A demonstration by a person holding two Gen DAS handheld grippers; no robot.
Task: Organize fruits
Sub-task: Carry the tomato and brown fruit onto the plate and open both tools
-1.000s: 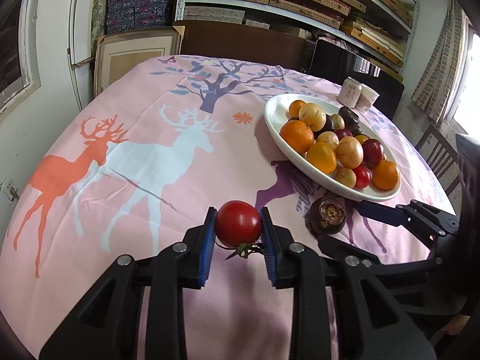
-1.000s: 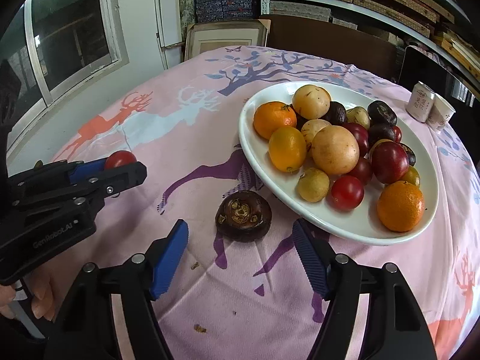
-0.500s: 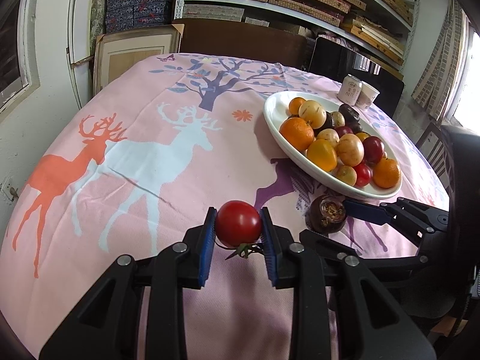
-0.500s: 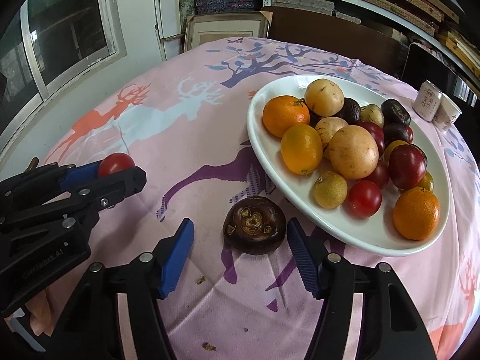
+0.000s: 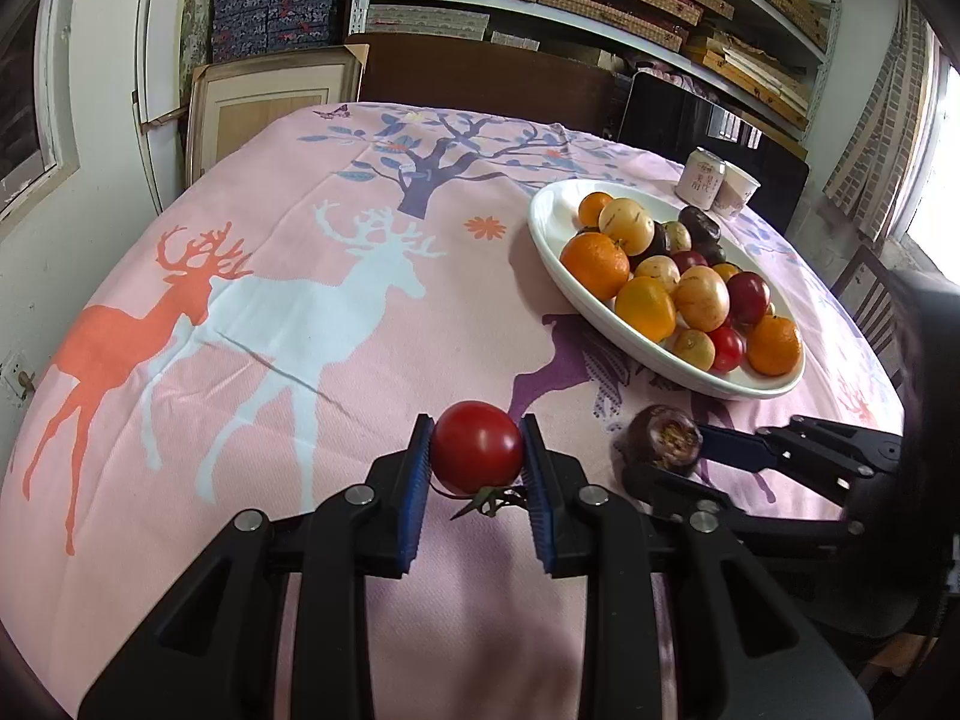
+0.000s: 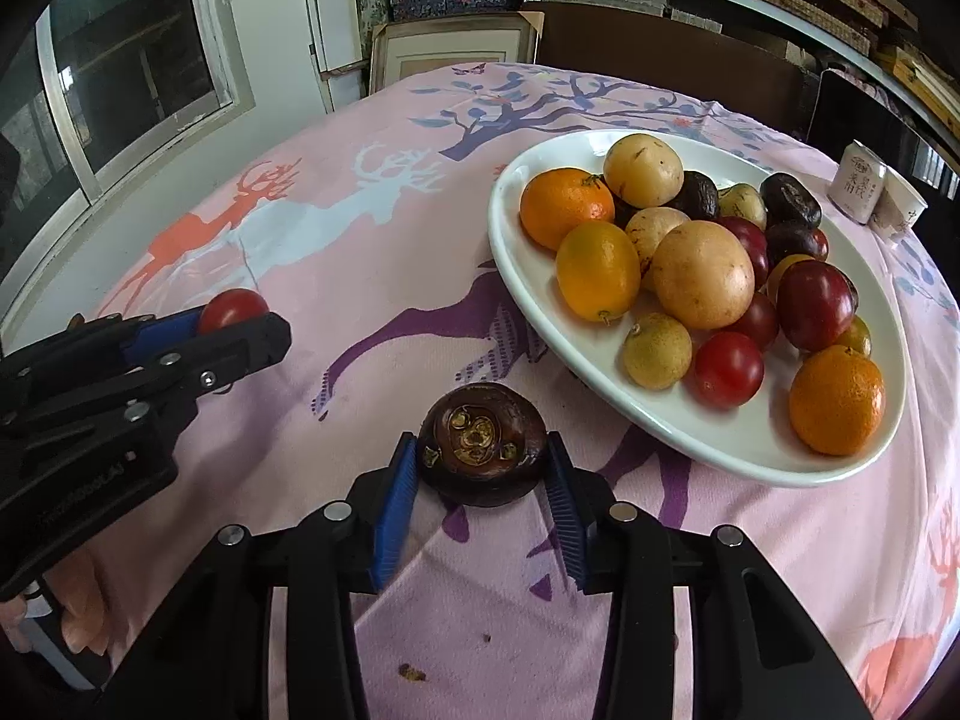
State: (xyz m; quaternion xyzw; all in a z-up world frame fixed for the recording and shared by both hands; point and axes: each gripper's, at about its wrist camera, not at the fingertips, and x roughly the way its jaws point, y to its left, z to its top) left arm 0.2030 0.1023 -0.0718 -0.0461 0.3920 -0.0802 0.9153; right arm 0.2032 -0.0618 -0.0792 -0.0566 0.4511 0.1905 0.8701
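Note:
My left gripper (image 5: 477,456) is shut on a red tomato (image 5: 477,447) with a green stem, held just over the pink deer tablecloth; the tomato also shows in the right wrist view (image 6: 233,309). My right gripper (image 6: 480,468) has closed around a dark brown mangosteen (image 6: 482,444) that rests on the cloth, both blue pads touching its sides; it also shows in the left wrist view (image 5: 663,438). A white oval plate (image 6: 672,420) heaped with oranges, yellow fruits, red tomatoes and dark fruits lies just beyond, to the right.
Two small white cups (image 6: 876,192) stand past the plate near the table's far right edge. Crumbs (image 6: 411,672) lie on the cloth near me. A dark chair (image 5: 480,75), a leaning board and shelves stand behind the table.
My right gripper moved forward around the mangosteen and its jaws narrowed from wide open to touching it. The left gripper kept hold of the tomato and barely moved.

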